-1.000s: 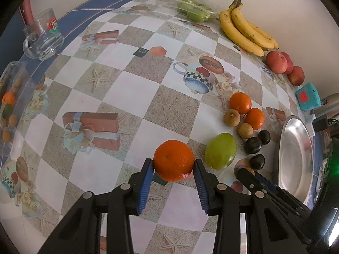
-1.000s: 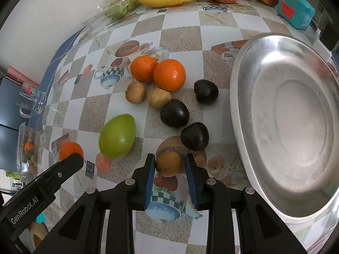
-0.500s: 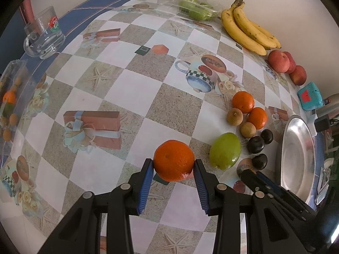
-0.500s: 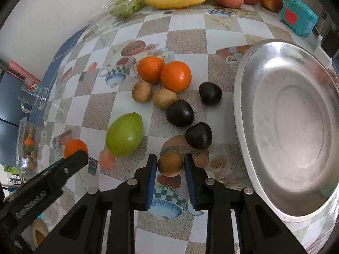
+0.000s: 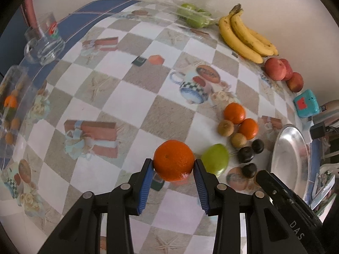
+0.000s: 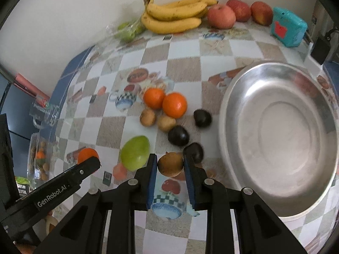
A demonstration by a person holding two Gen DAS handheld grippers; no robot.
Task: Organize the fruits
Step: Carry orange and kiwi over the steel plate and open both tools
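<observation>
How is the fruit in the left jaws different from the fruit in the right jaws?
The orange is bright orange; the brown fruit is dull golden brown. The orange looks bigger, so the left gripper stands wider than the right gripper. Both are round and clamped between blue pads.

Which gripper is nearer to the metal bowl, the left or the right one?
Right. The right gripper is just beside the metal bowl; the left gripper is farther, beyond the green fruit.

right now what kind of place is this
Probably a home kitchen or dining table: a printed checkered tablecloth, fruit such as bananas and apples along the wall, and a metal bowl.
</observation>
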